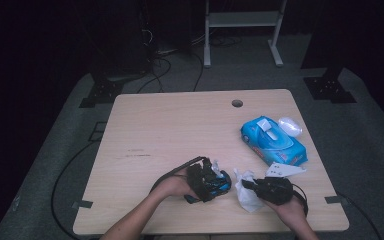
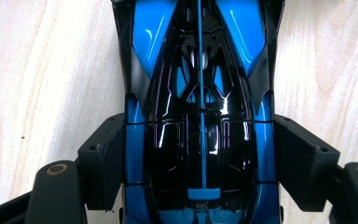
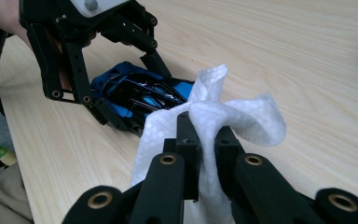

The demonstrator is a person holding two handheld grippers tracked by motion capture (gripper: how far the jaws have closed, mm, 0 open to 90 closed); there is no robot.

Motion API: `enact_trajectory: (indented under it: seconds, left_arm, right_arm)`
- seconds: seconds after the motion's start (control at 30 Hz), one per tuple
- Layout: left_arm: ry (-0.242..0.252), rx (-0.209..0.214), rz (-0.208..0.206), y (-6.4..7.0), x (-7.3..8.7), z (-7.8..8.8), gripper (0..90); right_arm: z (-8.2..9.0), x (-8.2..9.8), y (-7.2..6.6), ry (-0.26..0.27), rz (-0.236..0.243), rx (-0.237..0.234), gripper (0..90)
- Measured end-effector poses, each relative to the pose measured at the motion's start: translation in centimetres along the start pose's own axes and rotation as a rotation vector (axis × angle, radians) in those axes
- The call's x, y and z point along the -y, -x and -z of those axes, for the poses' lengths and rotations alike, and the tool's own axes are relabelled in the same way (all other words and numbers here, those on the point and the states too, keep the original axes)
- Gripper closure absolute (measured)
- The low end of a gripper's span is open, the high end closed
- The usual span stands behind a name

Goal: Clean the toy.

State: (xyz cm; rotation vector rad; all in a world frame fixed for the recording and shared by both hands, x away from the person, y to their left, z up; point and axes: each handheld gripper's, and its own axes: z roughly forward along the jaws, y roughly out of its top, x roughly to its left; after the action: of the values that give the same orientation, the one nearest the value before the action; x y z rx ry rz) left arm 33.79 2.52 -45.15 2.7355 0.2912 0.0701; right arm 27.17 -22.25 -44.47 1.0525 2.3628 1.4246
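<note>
Now left gripper [image 2: 200,158] clamps toy car [image 2: 200,93]; right gripper [image 3: 204,140] pinches wipe [image 3: 233,116].

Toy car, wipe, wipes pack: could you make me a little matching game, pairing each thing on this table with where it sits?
Things:
1. blue toy car
2. white wipe
3. blue wipes pack
4. round hole

Places:
A. pinched in the right claw
B. in the tabletop near the far edge
C. clamped between the left claw jaws
D. lying free on the table's right side

Pairs: 1-C, 2-A, 3-D, 4-B
</note>
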Motion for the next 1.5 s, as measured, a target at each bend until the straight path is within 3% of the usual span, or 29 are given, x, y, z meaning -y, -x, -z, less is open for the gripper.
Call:
enact_trajectory:
  seconds: [0.27,0.5,0.73,0.93,1.2,1.3,1.4,1.5]
  left_arm:
    - [0.032,-0.006,-0.003,-0.3,0.0,0.6,25.9]
    - [0.028,-0.022,-0.003,-0.9,-0.2,1.2,25.9]
    - [0.043,-0.073,0.025,-3.6,-0.9,2.1,25.9]
    - [0.009,-0.1,0.033,-5.5,-1.6,1.4,25.9]
    - [-0.015,-0.092,0.048,-6.4,-1.5,-0.2,25.9]
    - [0.043,-0.059,0.084,-6.9,-1.2,0.1,27.3]
    - [0.045,-0.063,0.079,-6.9,-1.1,0.1,27.4]
    - [0.051,-0.066,0.077,-6.9,-1.0,0.1,27.3]
  right_arm:
    - [0.1,0.0,0.2,0.006,-0.008,0.002,84.4]
    - [0.5,-0.1,0.5,0.025,-0.017,0.011,84.4]
    - [0.8,0.0,1.4,0.044,-0.046,0.025,84.4]
    - [1.2,0.3,2.3,0.056,-0.071,0.041,84.4]
    - [1.0,0.9,3.1,0.025,-0.071,0.067,84.4]
    - [0.7,1.0,3.4,0.002,-0.065,0.087,84.3]
    - [0.4,1.4,3.9,-0.03,-0.051,0.111,83.1]
    - [0.2,1.6,4.2,-0.051,-0.025,0.129,70.8]
